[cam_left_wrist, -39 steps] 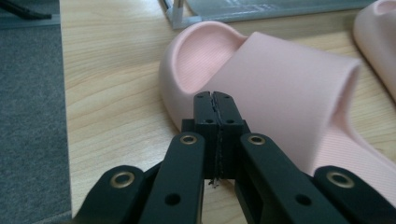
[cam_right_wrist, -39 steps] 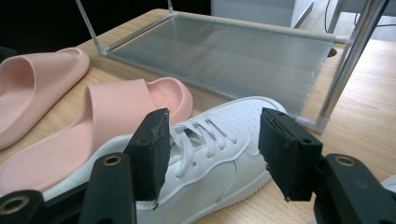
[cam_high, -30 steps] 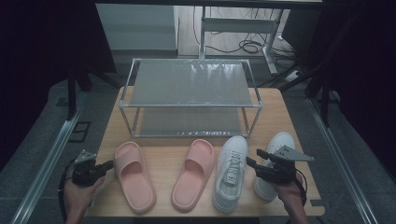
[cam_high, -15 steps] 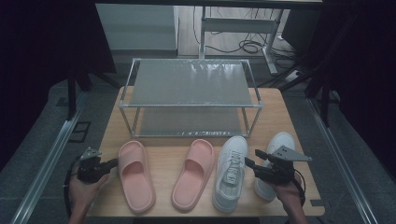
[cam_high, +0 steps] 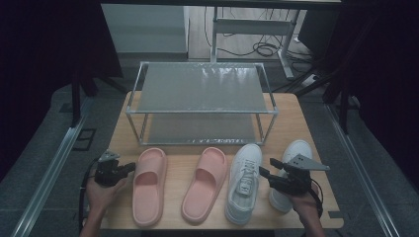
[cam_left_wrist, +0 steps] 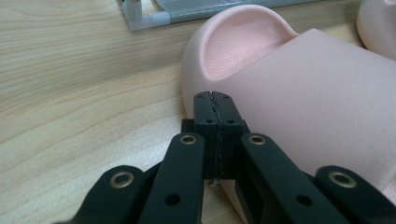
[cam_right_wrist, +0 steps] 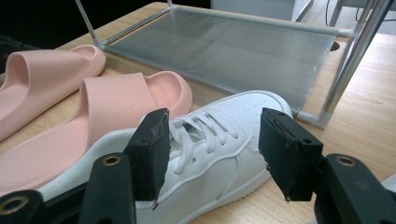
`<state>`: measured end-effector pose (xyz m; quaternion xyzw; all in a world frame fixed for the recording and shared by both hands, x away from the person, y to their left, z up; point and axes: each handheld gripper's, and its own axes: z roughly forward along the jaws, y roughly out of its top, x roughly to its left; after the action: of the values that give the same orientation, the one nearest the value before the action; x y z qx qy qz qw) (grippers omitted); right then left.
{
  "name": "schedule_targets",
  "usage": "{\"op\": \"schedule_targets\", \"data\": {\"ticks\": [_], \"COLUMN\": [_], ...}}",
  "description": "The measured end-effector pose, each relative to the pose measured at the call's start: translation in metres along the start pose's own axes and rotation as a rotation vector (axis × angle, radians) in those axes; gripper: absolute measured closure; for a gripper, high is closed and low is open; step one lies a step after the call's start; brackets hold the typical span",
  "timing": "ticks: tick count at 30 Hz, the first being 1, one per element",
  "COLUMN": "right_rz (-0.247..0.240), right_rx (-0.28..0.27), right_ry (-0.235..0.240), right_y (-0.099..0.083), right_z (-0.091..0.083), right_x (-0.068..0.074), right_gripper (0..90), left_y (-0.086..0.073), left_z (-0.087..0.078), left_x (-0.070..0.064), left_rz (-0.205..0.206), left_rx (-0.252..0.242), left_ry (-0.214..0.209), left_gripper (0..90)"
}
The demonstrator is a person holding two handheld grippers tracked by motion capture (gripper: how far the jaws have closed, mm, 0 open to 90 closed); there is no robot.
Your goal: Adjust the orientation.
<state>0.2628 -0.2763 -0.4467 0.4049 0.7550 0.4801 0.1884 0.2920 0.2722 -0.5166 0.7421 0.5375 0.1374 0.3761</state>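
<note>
Facing the white sneaker [cam_right_wrist: 205, 140], open right hand-held gripper [cam_right_wrist: 212, 154]; closed left hand-held gripper [cam_left_wrist: 215, 100] beside pink slipper [cam_left_wrist: 299, 93].

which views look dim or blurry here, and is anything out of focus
High view: dim, dark surround, soft detail on the grey mesh shoe rack. Left gripper view: bright, the pink foam slipper sharp, the shut left gripper slightly soft. Right gripper view: the white lace-up sneaker sharp, background soft.

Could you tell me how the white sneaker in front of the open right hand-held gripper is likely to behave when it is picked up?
The white sneaker looks fairly stiff in its thick sole, so it should probably hold its shape. Its upper and laces look softer and may give under the right hand-held gripper. Gripped at one side, it might tilt.
</note>
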Motion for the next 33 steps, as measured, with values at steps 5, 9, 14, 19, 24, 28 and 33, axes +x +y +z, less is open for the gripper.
{"op": "schedule_targets", "data": {"ticks": [5,9,14,19,24,28,33], "right_rz": [-0.003,-0.003,-0.008,-0.004,-0.004,-0.004,-0.002], "right_rx": [0.004,0.004,0.003,-0.002,-0.01,-0.009,-0.011], "right_ry": [0.003,0.003,0.007,0.005,0.001,0.0,-0.001], "right_y": [0.0,0.0,0.0,0.001,0.002,0.002,0.002], "right_z": [0.002,0.002,0.002,0.0,-0.002,-0.002,-0.003], "right_x": [0.001,0.002,0.003,0.003,0.002,0.002,0.002], "right_gripper": [44.2,44.2,44.2,44.2,44.2,44.2,44.2], "left_y": [0.003,0.005,0.009,0.011,0.007,-0.002,-0.012], "left_z": [0.004,0.008,0.016,0.016,-0.005,-0.021,-0.033], "left_x": [-0.003,-0.007,-0.016,-0.016,-0.011,-0.011,-0.014], "left_rz": [0.006,0.012,0.026,0.025,0.034,0.03,0.015], "left_rx": [0.0,0.001,0.001,0.002,-0.022,-0.044,-0.053], "left_ry": [-0.006,-0.015,-0.035,-0.029,-0.008,-0.031,-0.051], "left_gripper": [90.0,90.0,89.9,89.0,89.0,89.0,88.6]}}
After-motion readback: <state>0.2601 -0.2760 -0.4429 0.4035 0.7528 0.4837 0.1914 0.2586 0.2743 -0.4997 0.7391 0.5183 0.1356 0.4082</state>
